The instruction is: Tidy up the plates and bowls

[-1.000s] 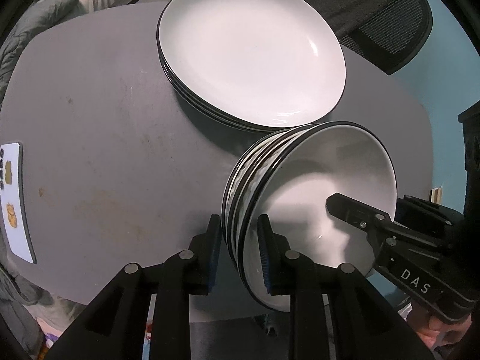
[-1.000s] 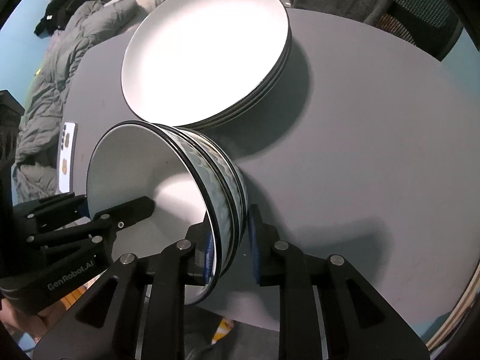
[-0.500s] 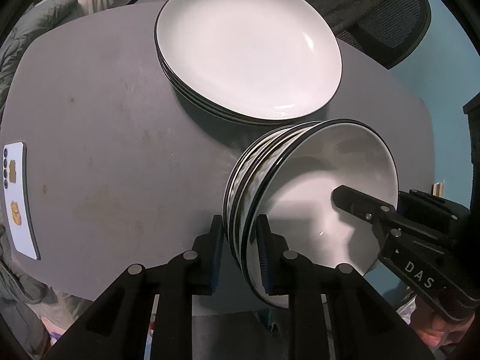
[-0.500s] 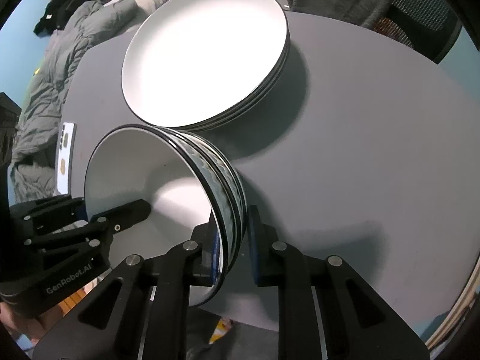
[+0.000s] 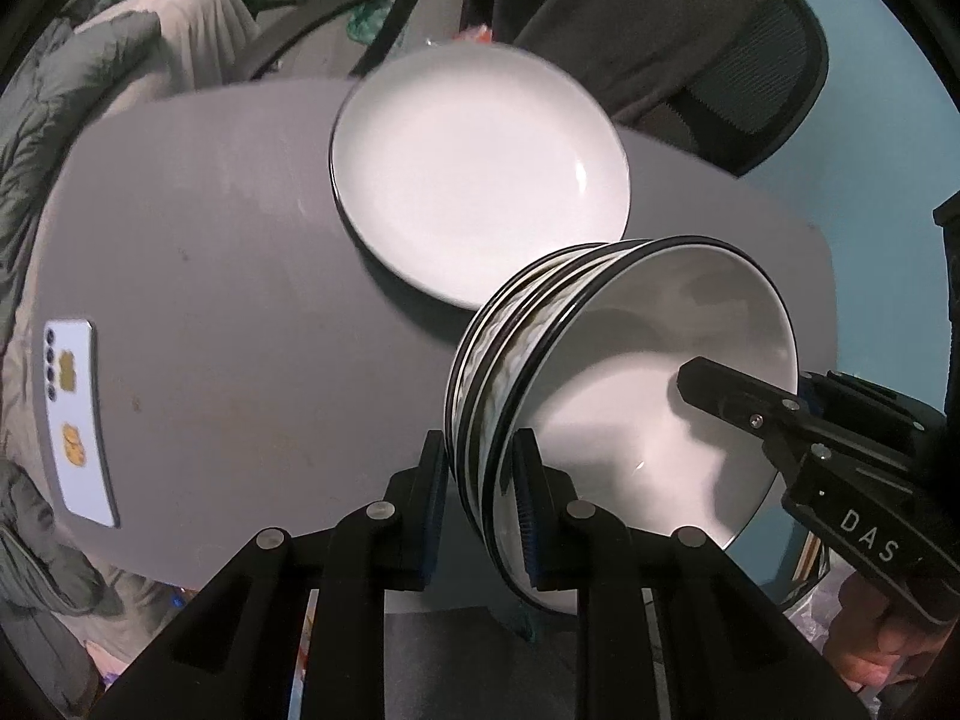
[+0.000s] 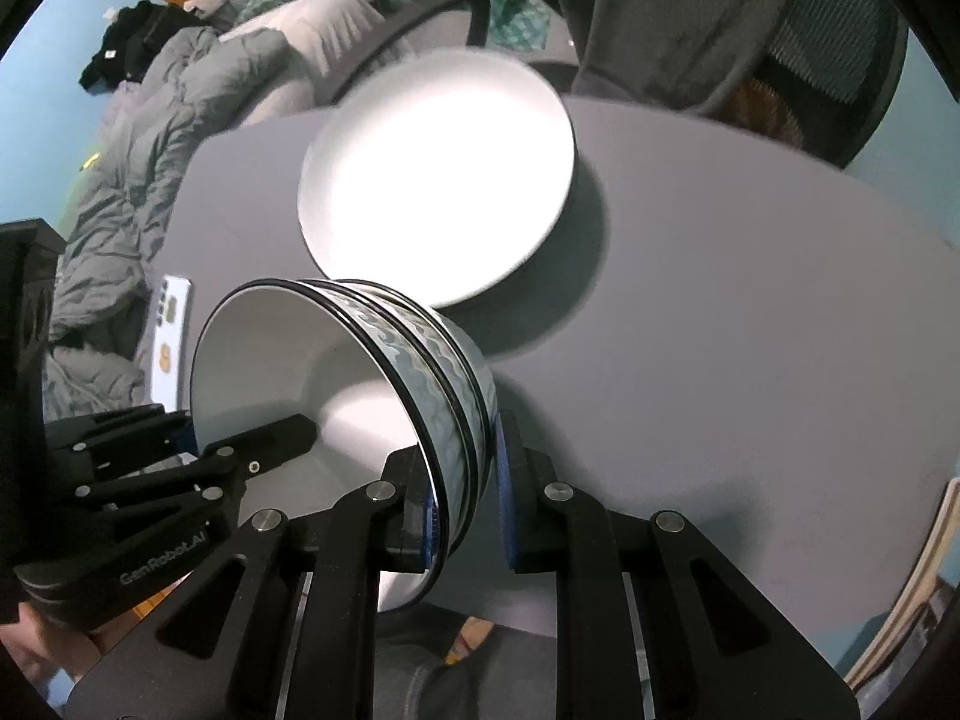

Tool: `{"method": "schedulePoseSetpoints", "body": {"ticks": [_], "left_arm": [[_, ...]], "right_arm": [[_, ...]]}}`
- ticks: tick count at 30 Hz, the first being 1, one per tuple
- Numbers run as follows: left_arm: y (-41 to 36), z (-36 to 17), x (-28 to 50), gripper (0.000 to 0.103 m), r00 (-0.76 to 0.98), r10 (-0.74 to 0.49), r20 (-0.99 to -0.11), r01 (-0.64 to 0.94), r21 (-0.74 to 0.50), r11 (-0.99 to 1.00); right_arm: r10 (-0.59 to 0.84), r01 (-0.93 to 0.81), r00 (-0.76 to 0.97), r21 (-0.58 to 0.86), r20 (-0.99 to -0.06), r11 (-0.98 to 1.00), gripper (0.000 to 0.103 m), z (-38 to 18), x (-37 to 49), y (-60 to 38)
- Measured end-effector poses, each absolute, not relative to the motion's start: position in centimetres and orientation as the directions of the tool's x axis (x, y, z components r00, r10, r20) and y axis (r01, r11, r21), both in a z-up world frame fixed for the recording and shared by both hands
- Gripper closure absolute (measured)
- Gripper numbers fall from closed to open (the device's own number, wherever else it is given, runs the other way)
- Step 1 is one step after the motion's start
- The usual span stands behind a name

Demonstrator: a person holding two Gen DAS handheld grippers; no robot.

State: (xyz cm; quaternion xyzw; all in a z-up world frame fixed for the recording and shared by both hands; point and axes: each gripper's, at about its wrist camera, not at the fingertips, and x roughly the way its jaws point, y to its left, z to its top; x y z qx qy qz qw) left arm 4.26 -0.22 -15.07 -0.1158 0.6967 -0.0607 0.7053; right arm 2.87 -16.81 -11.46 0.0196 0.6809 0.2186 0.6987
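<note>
Pinching opposite rims of the nested bowl stack, left gripper and right gripper hold it tilted above the tabletop near edge, beside the stacked plates

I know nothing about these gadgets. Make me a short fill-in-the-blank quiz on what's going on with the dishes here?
1. Both hand-held grippers pinch the rim of a stack of ____, the left hand-held gripper on one side, the right hand-held gripper on the opposite side.
2. The stack of plates rests on a ____ table.
3. The phone lies near the table's edge, with its ____ side facing up.

Missing words: bowls; grey; back
</note>
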Motion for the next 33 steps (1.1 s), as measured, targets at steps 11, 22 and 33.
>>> {"method": "schedulePoseSetpoints", "body": {"ticks": [11,22,33], "left_arm": [[0.3,-14.9,10.9,0.082,0.071,-0.17,-0.983,-0.063,-0.175,0.983],[1.0,-17.0,15.0,0.085,0.099,-0.124,-0.987,-0.07,-0.131,0.989],[0.5,-17.2,15.6,0.081,0.114,-0.092,-0.989,-0.03,-0.096,0.995]], "right_arm": [[0.352,-0.302,0.048,0.322,-0.935,0.897,0.09,-10.0,7.9,-14.9],[0.309,-0.29,-0.007,0.298,-0.951,0.91,0.092,-13.9,12.0,-13.2],[0.323,-0.316,-0.013,0.31,-0.946,0.896,0.092,-13.9,12.9,-13.2]]}}
